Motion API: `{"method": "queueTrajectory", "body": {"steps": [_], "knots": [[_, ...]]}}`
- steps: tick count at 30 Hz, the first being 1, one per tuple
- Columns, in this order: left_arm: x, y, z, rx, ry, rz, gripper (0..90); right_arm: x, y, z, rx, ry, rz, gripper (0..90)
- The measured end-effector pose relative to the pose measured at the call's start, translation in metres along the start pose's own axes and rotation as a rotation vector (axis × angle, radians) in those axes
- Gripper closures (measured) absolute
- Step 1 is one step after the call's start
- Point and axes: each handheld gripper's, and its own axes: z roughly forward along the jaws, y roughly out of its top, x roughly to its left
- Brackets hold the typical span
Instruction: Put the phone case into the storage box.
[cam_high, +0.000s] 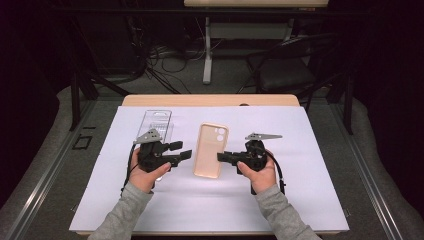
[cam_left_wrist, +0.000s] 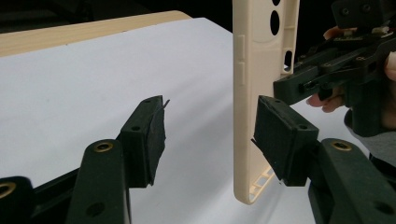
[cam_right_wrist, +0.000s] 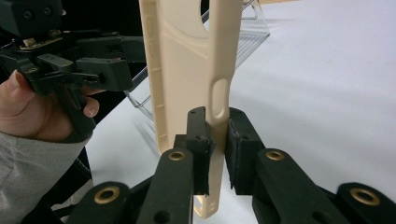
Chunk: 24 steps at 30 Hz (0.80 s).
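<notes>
Cream-coloured phone case (cam_high: 210, 150) lies mid-table on the white sheet (cam_high: 300, 200), its edge pinched by the right gripper (cam_right_wrist: 215, 140) to steady it; the left gripper (cam_left_wrist: 210, 135) gapes beside it, gripping nothing.

clear plastic tray (cam_high: 155, 122): lying on the white sheet (cam_high: 300, 200)
counter (cam_high: 210, 100): wooden, sheet covering it
chair (cam_high: 287, 70): beyond the counter
</notes>
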Motion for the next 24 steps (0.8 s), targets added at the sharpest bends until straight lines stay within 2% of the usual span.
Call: {"method": "queueTrajectory", "body": {"steps": [4,6,9,17,24], "knots": [[-0.002,0.002,0.000,0.013,0.010,0.030,43.9,0.001,0.000,0.000,0.000,-0.008,-0.012,81.3],[-0.002,0.002,-0.001,0.013,0.001,0.031,44.0,0.002,0.000,0.000,0.003,-0.015,-0.022,81.3],[-0.004,0.003,-0.002,0.015,0.012,0.047,43.3,0.005,0.000,0.001,0.009,-0.027,-0.039,81.3],[-0.008,0.006,-0.002,0.032,0.083,0.127,29.7,0.010,0.000,0.002,0.016,-0.056,-0.076,81.3],[-0.011,0.006,0.001,0.048,0.083,0.152,18.4,0.014,-0.001,0.003,0.018,-0.074,-0.107,81.3]]}}
